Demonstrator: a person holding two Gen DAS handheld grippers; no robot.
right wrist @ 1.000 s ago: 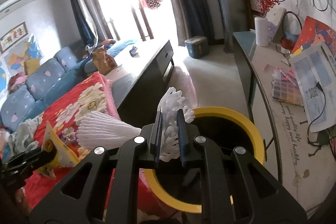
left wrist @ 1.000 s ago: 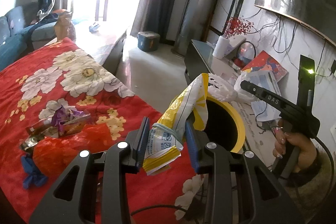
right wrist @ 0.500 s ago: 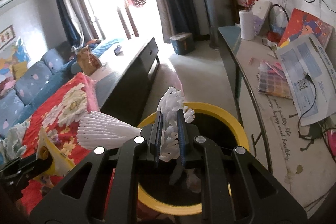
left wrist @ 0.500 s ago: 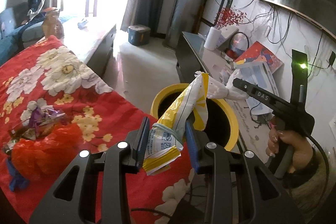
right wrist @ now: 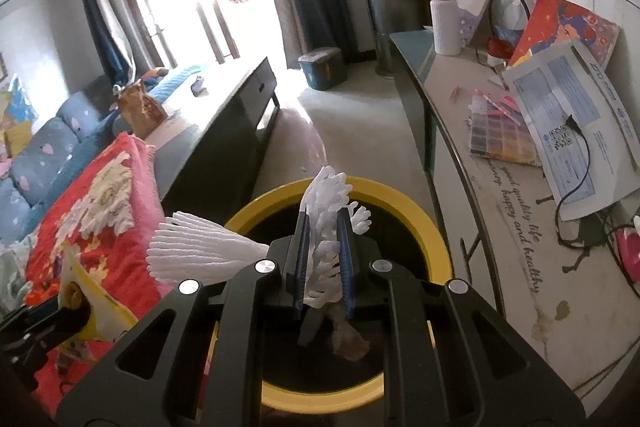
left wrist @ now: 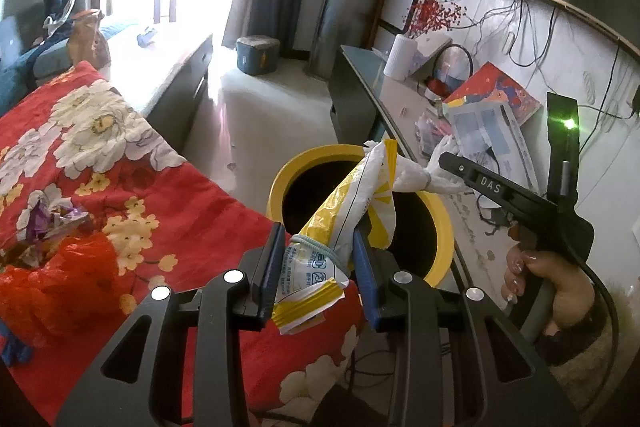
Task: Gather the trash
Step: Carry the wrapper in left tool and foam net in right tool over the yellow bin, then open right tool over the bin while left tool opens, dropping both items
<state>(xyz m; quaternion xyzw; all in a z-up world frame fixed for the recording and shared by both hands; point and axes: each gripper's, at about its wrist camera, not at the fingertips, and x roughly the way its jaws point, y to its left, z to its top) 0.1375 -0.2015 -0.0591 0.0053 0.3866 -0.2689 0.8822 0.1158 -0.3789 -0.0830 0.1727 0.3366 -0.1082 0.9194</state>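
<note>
Left gripper (left wrist: 316, 269): we hold it clamped on a yellow-and-white plastic wrapper (left wrist: 340, 223), pads pressing either side of the banded lower end. Right gripper (right wrist: 323, 259): we hold it nearly closed, pinching a white foam net sleeve (right wrist: 208, 253).

Change noted: against the view of a second ago, the yellow bin (left wrist: 280, 183) sits larger and more central in both wrist cameras, and its dark mouth now lies directly under the right fingers. We have brought both loads down and in toward the rim. Neither grip has altered.

Meaning for the task: we judge the carry almost finished and the drop as the step at hand; the foam looks ready to release, while the wrapper hangs over the near rim.

Wrapper, orientation: long axis runs diagonally, printed folded end low and toward us, twisted tip high and away, leaning over the bin opening and close to the foam.

Foam net sleeve, orientation: one fan spreads sideways toward the red floral blanket (left wrist: 132, 163), the other stands upward past the fingertips.

Remaining: red bag (left wrist: 60, 275) and purple wrappers (left wrist: 44, 223) lie on the blanket, uncollected.
</note>
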